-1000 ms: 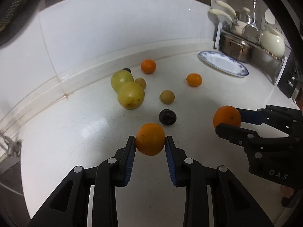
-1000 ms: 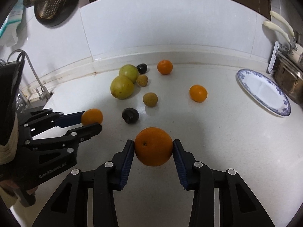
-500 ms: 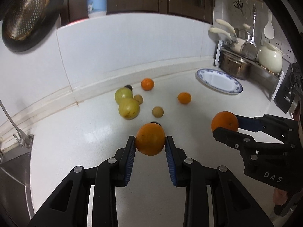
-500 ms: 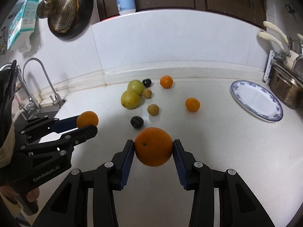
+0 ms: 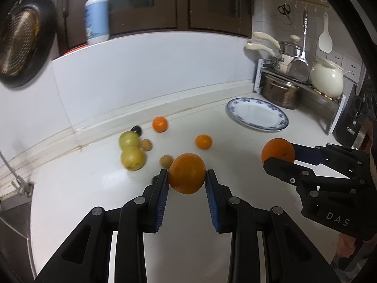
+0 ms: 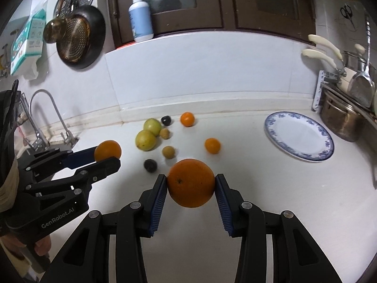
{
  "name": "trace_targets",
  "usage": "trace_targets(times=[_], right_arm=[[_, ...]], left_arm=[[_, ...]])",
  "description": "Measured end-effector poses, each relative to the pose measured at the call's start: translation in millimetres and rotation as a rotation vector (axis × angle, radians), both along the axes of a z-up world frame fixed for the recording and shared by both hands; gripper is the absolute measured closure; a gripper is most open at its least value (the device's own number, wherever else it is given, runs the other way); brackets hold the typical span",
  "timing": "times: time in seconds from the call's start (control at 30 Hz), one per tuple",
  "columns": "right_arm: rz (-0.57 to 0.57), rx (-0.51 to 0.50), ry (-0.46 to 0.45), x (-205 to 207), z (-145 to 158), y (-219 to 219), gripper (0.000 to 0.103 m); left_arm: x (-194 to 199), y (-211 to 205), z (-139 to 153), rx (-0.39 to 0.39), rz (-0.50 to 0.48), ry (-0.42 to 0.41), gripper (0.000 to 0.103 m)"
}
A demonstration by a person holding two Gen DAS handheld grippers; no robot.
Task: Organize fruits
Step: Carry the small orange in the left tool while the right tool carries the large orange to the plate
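White countertop (image 6: 294, 200), white tiled backsplash (image 6: 200, 70), dark wood cabinets (image 6: 188, 4) above, faucet (image 6: 47, 108) at left

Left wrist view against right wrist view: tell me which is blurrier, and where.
Left wrist view is blurrier: the pump bottle and yellow-green fruits smear, while its gripped orange stays sharp. Right wrist view is crisper; the plate rim pattern reads clearly.

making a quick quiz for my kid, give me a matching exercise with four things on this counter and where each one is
Things:
1. plate
2. big orange
3. soap bottle
4. steel pot

Places:
a. on the ledge above the wall tiles
b. flat on the counter, nothing on it
c. on the rack by the right wall
d. held off the counter in the right tongs

Pairs: 1-b, 2-d, 3-a, 4-c
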State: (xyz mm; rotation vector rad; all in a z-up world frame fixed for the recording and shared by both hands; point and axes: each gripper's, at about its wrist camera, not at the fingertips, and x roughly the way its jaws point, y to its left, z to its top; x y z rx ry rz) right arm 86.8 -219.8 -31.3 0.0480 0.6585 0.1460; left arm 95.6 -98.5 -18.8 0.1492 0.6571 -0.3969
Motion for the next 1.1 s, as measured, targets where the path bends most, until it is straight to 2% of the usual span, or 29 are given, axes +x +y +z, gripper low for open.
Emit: trace_targets(times=[0.37, 0.7, 0.9, 1.1], right_arm=[[-0.046, -0.013, -0.031, 11, 12, -56, 0.06], [-0.088, -0.028, -0.06, 32, 21, -109, 0.06], [-0.128, -0.032, -0.055, 52, 20, -144, 0.06], [-0.184, -0.017, -0.022, 78, 10, -179, 0.06]], left_arm=[[20, -59, 15, 0.005, -0.041, -0.051, 0.072], [50, -118, 21, -0.013, -0.098, -0.048, 0.072], [70, -152, 16, -0.025, -0.143, -0.038, 0.072], [96, -187, 2, -0.038, -0.18, 0.011, 0.072]])
